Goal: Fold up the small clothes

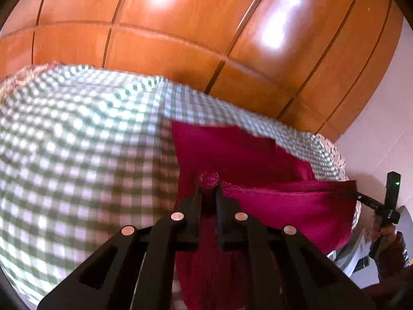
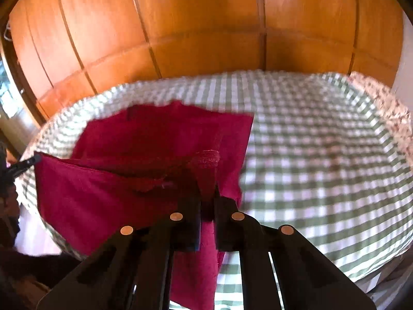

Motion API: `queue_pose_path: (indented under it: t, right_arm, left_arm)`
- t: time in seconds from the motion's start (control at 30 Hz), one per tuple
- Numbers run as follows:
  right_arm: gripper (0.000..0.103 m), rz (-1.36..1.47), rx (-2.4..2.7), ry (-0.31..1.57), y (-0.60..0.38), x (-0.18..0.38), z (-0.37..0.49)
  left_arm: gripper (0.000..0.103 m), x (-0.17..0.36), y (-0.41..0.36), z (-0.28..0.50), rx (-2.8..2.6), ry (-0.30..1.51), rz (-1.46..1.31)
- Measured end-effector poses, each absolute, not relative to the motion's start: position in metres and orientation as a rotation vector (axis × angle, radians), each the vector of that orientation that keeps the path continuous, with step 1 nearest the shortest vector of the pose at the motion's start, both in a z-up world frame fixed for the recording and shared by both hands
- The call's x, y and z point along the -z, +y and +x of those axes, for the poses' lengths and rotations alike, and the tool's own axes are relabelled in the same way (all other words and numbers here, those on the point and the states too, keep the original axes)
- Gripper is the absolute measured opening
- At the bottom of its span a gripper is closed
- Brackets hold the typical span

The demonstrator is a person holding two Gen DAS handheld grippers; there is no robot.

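Observation:
A magenta knit garment (image 1: 258, 160) is held up over a bed with a green-and-white checked cover (image 1: 77, 142). My left gripper (image 1: 208, 188) is shut on one corner of the garment. My right gripper (image 2: 207, 191) is shut on the other corner of the garment (image 2: 103, 196). The near edge stretches between the two grippers, and the far part rests on the cover (image 2: 309, 155). The right gripper shows at the right edge of the left wrist view (image 1: 357, 195), and the left gripper at the left edge of the right wrist view (image 2: 36, 159).
Orange wooden wardrobe doors (image 1: 206, 25) stand behind the bed. A patterned sheet edge (image 2: 387, 103) shows at the bed's side. A pale wall (image 1: 387, 116) is at the right.

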State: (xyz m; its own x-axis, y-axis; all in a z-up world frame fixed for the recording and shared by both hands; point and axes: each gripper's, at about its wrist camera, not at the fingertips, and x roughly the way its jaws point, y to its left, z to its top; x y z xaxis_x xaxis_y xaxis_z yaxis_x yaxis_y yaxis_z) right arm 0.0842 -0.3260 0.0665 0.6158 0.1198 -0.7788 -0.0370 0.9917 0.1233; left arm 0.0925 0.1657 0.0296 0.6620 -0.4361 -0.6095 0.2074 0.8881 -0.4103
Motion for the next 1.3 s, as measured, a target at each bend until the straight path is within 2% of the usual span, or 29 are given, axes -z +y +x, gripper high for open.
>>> queue_pose_path:
  t: [0.17,0.3,0.5,0.67,0.73,0.77,0.8,0.83,0.87,1.0,1.07,1.1,1.17,1.2,1.23,1.3]
  right_arm:
    - [0.006,0.124,-0.057,0.829,-0.335,-0.089,0.129]
    - [0.006,0.102,-0.016,0.836,-0.337,-0.077,0.184]
    - [0.006,0.120,0.104,0.927,-0.346,-0.020,0.269]
    - [0.006,0.140,0.176,1.052,-0.349,0.040,0.295]
    - [0.006,0.142,0.173,1.038,-0.348,0.043,0.295]
    - [0.007,0.140,0.173,1.035,-0.348,0.042,0.294]
    - [0.022,0.138,0.169,1.032,-0.348,0.039,0.294]
    - [0.044,0.130,0.178,1.030,-0.349,0.035,0.292]
    - [0.050,0.115,0.195,1.011,-0.349,0.026,0.287]
    - [0.052,0.101,0.164,0.920,-0.336,-0.007,0.261]
    - [0.056,0.089,0.091,0.893,-0.314,-0.021,0.239]
    - [0.061,0.087,0.065,0.885,-0.307,-0.025,0.234]
    - [0.062,0.073,-0.020,0.878,-0.278,-0.027,0.215]
    - [0.062,0.055,-0.057,0.878,-0.264,-0.026,0.205]
    - [0.062,0.026,-0.094,0.875,-0.246,-0.023,0.195]
    - [0.062,-0.009,-0.122,0.877,-0.224,-0.013,0.186]
  left_arm:
    - [0.007,-0.049,0.153,0.146,0.311,0.723,-0.264]
    - [0.007,-0.049,0.134,0.205,0.241,0.733,-0.191]
    - [0.007,-0.010,0.106,0.278,0.123,0.827,-0.134]
    - [0.008,0.041,0.087,0.309,0.040,0.952,-0.054]
    - [0.009,0.043,0.083,0.308,0.028,0.956,-0.030]
    - [0.014,0.039,0.082,0.305,0.023,0.944,-0.024]
    - [0.017,0.032,0.084,0.301,0.009,0.930,-0.026]
    - [0.020,0.024,0.086,0.294,0.000,0.912,-0.034]
    - [0.020,0.018,0.088,0.287,0.007,0.894,-0.043]
    - [0.020,-0.005,0.093,0.235,0.065,0.794,-0.034]
    - [0.021,-0.004,0.093,0.212,0.078,0.791,-0.011]
    - [0.021,-0.001,0.095,0.200,0.067,0.796,-0.003]
    - [0.022,0.004,0.107,0.179,0.063,0.813,-0.037]
    - [0.024,0.007,0.117,0.168,0.061,0.825,-0.076]
    - [0.033,0.010,0.129,0.157,0.056,0.834,-0.117]
    - [0.038,0.016,0.145,0.136,0.062,0.842,-0.179]
